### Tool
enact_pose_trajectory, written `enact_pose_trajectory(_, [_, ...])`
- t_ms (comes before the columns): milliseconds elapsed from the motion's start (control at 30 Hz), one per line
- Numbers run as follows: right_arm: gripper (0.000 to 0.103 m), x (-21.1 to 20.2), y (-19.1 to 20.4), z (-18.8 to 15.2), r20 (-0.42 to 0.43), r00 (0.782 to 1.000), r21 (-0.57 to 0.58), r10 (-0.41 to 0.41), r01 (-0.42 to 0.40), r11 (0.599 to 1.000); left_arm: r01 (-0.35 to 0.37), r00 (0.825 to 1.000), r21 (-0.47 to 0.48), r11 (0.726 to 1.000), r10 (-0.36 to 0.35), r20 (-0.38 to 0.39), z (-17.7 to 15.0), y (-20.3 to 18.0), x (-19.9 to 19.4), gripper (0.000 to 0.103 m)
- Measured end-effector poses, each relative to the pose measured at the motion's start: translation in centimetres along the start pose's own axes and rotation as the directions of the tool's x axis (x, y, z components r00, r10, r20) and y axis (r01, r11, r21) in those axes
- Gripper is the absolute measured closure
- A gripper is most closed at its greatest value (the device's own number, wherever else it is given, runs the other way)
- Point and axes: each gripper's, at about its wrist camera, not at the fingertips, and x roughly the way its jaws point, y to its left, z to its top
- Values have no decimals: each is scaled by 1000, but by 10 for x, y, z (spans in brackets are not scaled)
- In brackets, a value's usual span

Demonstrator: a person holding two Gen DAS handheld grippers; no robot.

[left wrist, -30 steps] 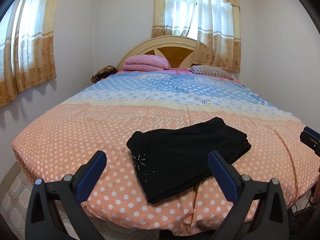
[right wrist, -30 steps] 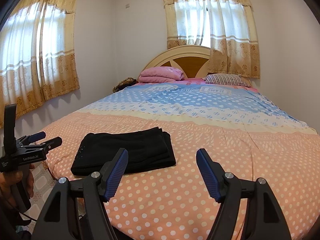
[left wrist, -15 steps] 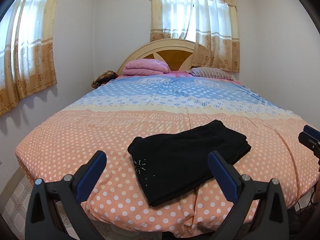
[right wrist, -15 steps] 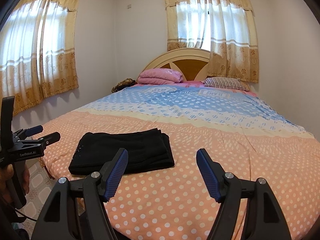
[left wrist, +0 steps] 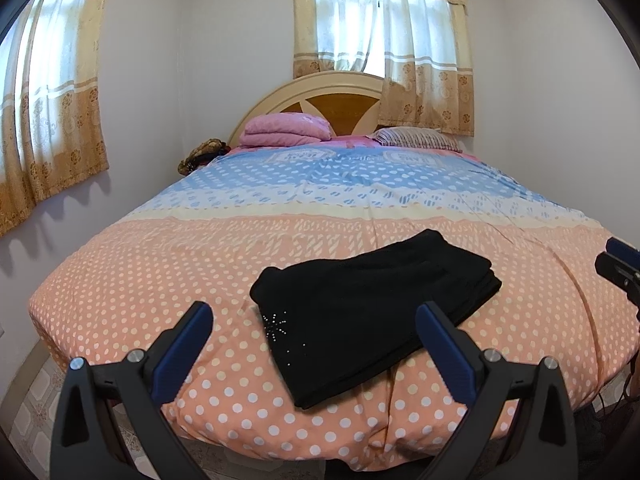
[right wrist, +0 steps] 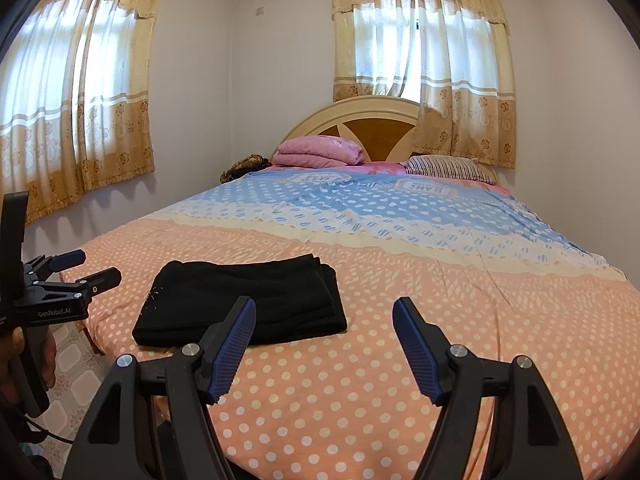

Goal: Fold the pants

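Pants (left wrist: 372, 312), black and already folded into a flat stack, lie on the bed (left wrist: 140, 280) near its foot edge, on the peach dotted part of the cover, with one corner close to where the cover drops over the side. Judging by the tidy stack, the folding looks nearly or fully done, so the largest risk is the whole bundle sliding toward that edge if either tool drags across it, since nothing pins the cloth to the smooth cover. A lesser risk lies in the layered edges on the far side of the stack (right wrist: 326, 292): a nudge there could fan the layers apart and undo the fold. The left gripper (left wrist: 314, 330) hangs off the foot of the bed with its jaws spread wide and nothing between them, pointed at the stack. The right gripper (right wrist: 324, 330), likewise spread and empty, is aimed at bare cover just beside the stack, and its near finger (right wrist: 230, 350) appears over the stack's edge in the right wrist view. Smallest of all, the rhinestone spray (left wrist: 276, 326) near the front corner could catch a ribbed pad brushing past.
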Motion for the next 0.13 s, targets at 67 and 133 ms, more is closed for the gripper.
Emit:
enact_pose_trajectory(67, [31, 0, 0, 0, -1, 1000, 4, 0, 0, 1000, 1, 1000, 1, 1000, -1, 1, 0, 0, 0, 0])
enact_pose_trajectory(133, [31, 0, -1, 0, 1, 1000, 11, -1, 1, 1000, 1, 1000, -1, 1000, -1, 2, 0, 0, 0, 0])
